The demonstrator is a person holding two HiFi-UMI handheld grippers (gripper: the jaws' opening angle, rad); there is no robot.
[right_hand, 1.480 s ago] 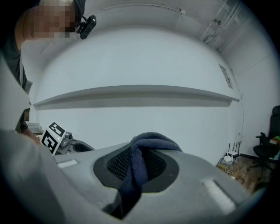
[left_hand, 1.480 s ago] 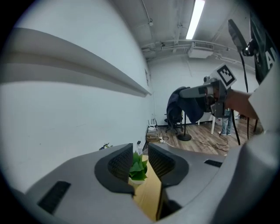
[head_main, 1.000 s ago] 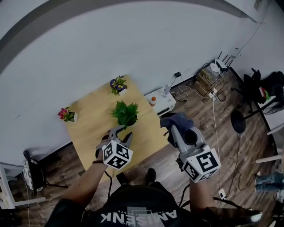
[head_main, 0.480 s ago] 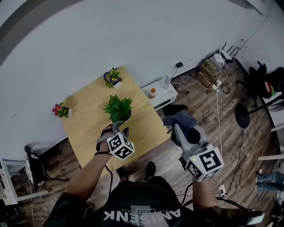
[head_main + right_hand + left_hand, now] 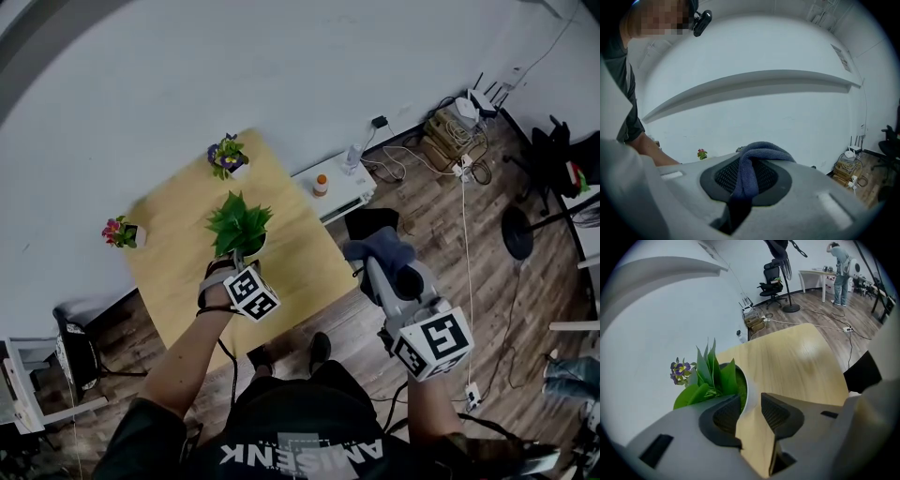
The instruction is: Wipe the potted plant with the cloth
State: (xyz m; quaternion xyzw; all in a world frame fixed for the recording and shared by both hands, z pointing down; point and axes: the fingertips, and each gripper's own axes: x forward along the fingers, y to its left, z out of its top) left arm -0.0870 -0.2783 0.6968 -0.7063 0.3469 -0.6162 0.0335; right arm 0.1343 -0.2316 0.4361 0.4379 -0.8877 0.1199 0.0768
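Nearest, at the left gripper (image 5: 750,404): jaws parted, nothing pinched, straddling the white rim of the pot (image 5: 745,389), with one pad on the leaf side and the other by the outer wall. Just ahead of those jaws and slightly to their left: the potted plant (image 5: 711,376), upright, with long green leaves pointing up and away from the claw. Under and beyond the pot: bare wooden table (image 5: 797,357). Farther past the leaves, near the table's far edge: a small purple-flowered plant (image 5: 680,371).

Over on the other side, seen from the head view: the right gripper (image 5: 370,267), off the table's edge and above the floor (image 5: 431,225), well apart from the potted plant. Clenched on the cloth (image 5: 759,154), a dark blue fold bunched over the closed jaws.

Judging by this layout: potted plant to the left of and beyond the cloth-bearing claw, so probably a leftward, forward swing needed to reach the leaves. Left gripper far nearer, well placed to steady the pot. Leaf axis near vertical, so likely strokes from base to tip.
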